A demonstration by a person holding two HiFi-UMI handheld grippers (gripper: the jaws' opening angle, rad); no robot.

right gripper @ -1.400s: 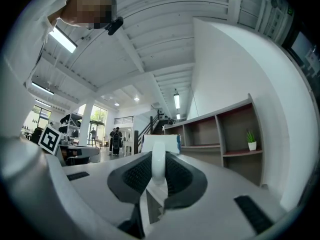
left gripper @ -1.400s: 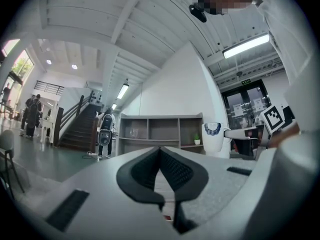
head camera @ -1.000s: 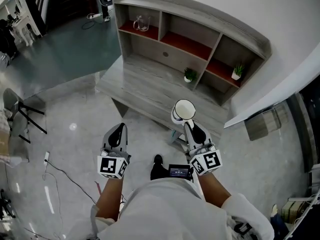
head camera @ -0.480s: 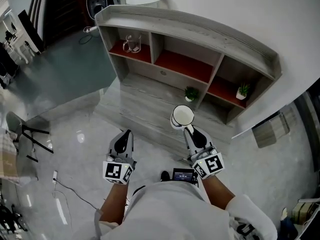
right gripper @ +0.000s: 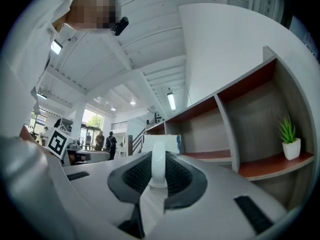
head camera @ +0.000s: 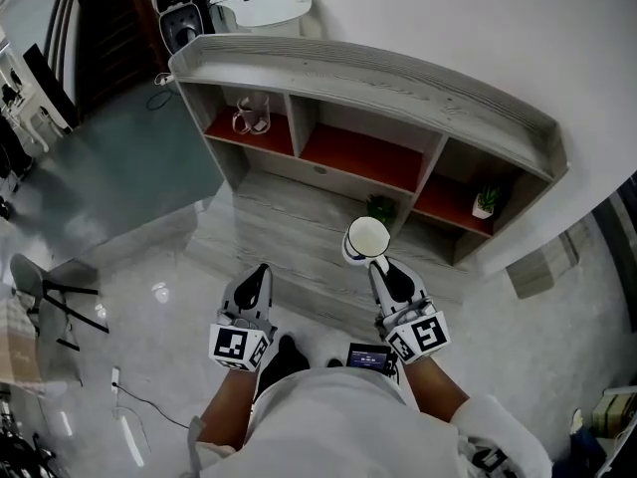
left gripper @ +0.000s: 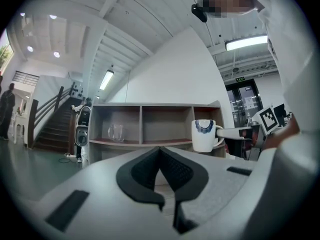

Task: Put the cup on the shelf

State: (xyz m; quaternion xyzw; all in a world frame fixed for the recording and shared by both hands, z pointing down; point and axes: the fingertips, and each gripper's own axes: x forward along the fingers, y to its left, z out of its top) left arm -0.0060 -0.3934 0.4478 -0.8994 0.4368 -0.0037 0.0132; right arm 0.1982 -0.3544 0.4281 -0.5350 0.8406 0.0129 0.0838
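Cup held out in front of the shelf, not yet on it.

Right gripper (head camera: 378, 264) had its jaws nipped on the handle of the white cup (head camera: 366, 239). The cup was upright and clear of any surface, before the shelf (head camera: 398, 68), near the divider between the middle and right bays. Left gripper (head camera: 260, 272) hung alongside, jaws pressed together with nothing between them. Glass mug (head camera: 251, 116) stood in the left bay, potted plant (head camera: 485, 203) in the right.

It looks like a large open hall in an office or lab building: glossy grey floor (head camera: 129, 257), a staircase (left gripper: 50, 129), a high white beamed ceiling (left gripper: 130, 19) with tube lights (left gripper: 107, 79), a folding chair (head camera: 50, 282), and a grey shelf unit (head camera: 368, 73).
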